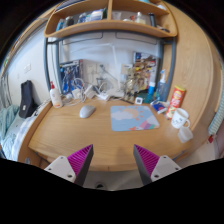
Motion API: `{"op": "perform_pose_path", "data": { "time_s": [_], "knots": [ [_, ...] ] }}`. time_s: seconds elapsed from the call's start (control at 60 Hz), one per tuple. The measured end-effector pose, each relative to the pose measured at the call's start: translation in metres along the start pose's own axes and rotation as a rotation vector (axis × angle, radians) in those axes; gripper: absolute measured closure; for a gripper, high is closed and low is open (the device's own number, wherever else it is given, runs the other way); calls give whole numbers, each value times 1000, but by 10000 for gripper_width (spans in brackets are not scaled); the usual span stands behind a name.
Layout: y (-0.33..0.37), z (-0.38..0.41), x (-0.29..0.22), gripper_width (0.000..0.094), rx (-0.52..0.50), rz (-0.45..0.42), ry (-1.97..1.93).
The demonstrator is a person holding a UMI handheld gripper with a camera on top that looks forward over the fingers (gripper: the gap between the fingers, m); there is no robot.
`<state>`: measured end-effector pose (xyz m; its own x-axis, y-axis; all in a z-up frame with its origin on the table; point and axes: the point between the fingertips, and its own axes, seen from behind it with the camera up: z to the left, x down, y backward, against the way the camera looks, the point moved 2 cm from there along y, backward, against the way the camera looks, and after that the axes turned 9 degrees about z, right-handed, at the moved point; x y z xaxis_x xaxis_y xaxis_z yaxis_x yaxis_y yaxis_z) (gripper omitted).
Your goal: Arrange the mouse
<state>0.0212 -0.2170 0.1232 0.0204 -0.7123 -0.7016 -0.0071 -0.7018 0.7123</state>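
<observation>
A handheld gripper [114, 163] hovers before a wooden desk [90, 135], its pink-padded fingers spread wide and holding nothing. Well beyond them, a small pale mouse [87, 111] apparently rests left of a light-blue mousepad [134, 119].

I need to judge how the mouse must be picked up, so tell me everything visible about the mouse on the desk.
The mouse is a small, rounded, pale grey or white body, plastic by its look, lying flat on the bare wooden desk. It sits just off the near-side edge of the light blue mouse pad, not on it, with a gap between them. No cable or buttons can be made out. Nothing else touches it. It lies well beyond the gripper, whose fingers stand open and empty.
</observation>
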Motion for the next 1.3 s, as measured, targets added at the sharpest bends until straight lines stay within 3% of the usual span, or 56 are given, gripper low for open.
{"op": "perform_pose_path", "data": {
  "time_s": [0.233, 0.7, 0.933, 1.3],
  "knots": [
    [-97, 90, -9, 117, -112, 69, 20],
    [-259, 156, -98, 136, -110, 129, -56],
    [-301, 164, -140, 144, -96, 133, -56],
    [-321, 182, -157, 167, -88, 155, -8]
  ]
}}
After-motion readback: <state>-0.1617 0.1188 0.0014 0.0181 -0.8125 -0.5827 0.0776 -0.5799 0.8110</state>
